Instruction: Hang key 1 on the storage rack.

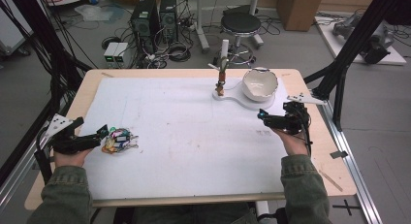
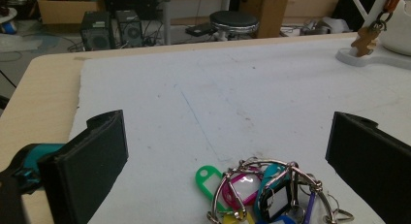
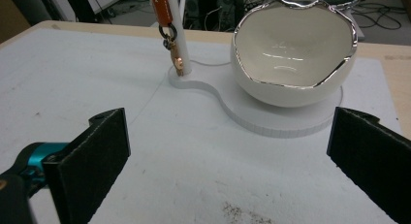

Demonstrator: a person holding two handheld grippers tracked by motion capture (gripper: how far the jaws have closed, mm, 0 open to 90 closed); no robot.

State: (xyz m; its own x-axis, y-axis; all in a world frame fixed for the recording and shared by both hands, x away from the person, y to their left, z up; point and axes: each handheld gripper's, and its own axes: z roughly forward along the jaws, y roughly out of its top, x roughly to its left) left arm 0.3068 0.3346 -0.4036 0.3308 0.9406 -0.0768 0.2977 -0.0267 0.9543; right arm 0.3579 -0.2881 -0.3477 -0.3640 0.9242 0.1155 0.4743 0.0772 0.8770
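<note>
Nearest me, my left gripper (image 1: 102,133) sits at the near left of the white mat (image 1: 194,136), its jaws wide apart and holding nothing. Just beyond its tips lies the bunch of key tags (image 1: 118,140), a tangle of metal rings with green, pink, blue and yellow tags. In the left gripper view the bunch (image 2: 271,192) rests on the mat between the two jaws, nearer the right-hand one, touching neither.

My right gripper (image 1: 262,115) hovers at the right side of the mat, jaws also spread wide and empty. In the right gripper view I see bare mat between the jaws, with a small dark smudge (image 3: 237,210) close in.

The middle of the mat is open from the tags across to the right gripper, so I have plenty of room there. The wooden table edge (image 1: 58,136) shows as a strip around the mat on every side.

Farther off at the right stands the white bowl (image 1: 260,85) with a wavy silver rim, seated on a flat white base (image 3: 286,121). On the base's left lobe a thin white post (image 3: 175,30) rises, carrying an orange tag (image 3: 160,8) with a ring and small clasp hanging down.
</note>
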